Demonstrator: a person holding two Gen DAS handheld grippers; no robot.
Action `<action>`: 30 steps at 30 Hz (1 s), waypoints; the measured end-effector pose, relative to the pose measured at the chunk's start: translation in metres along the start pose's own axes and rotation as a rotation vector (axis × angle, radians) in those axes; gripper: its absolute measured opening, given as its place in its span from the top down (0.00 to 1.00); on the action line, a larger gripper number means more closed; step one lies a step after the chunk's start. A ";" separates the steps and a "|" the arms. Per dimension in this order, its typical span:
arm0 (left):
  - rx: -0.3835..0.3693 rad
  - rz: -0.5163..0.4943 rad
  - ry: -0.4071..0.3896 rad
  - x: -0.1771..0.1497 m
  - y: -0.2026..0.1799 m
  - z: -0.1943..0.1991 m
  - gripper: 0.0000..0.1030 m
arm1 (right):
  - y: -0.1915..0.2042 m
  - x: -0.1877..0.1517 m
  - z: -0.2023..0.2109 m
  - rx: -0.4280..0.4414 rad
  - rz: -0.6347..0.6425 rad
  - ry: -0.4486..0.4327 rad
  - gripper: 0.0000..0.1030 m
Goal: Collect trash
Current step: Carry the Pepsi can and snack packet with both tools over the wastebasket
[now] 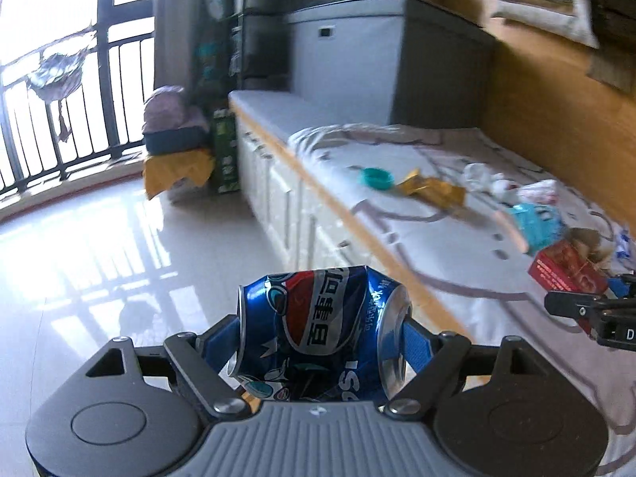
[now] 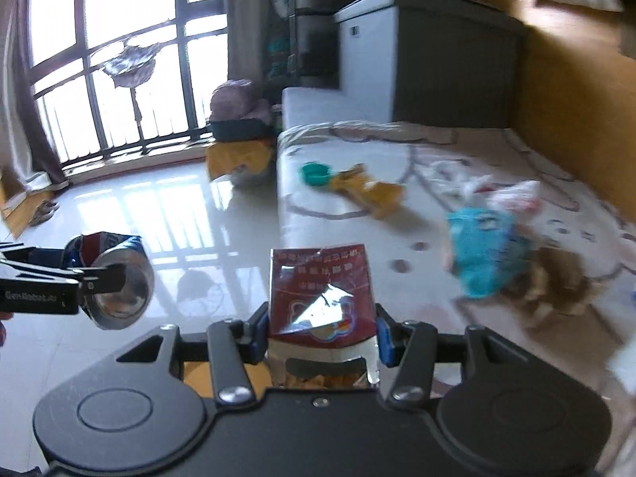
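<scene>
Where trash litters the bedsheet [image 1: 417, 238] (cartoon-printed), floor [image 1: 99, 246] gleams.

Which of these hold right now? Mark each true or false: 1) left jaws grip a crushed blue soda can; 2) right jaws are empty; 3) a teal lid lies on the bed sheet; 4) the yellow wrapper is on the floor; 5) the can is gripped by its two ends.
1) True: the left gripper is closed on the crushed blue soda can.
2) False: the right gripper is clamped on a red packet.
3) True: the teal lid lies on the bed sheet.
4) False: the yellow wrapper lies on the sheet beside the lid.
5) True: the pads press on the can's ends.
</scene>
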State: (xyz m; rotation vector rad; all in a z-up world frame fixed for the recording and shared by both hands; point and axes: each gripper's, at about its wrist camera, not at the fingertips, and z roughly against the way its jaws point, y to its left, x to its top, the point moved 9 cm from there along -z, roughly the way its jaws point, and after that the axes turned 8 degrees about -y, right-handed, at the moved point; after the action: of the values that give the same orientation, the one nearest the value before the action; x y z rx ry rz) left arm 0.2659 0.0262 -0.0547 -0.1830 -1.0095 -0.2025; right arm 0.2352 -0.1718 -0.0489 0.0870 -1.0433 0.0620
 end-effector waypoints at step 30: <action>0.085 0.180 0.329 -0.169 0.086 -0.118 0.19 | 0.101 -0.130 -0.203 0.221 0.009 0.446 0.50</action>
State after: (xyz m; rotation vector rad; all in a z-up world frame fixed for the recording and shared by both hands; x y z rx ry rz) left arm 0.2964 0.0943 -0.2654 -0.1565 -0.6686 -0.0229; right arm 0.3349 -0.0518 -0.2588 0.2575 -0.5887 0.1963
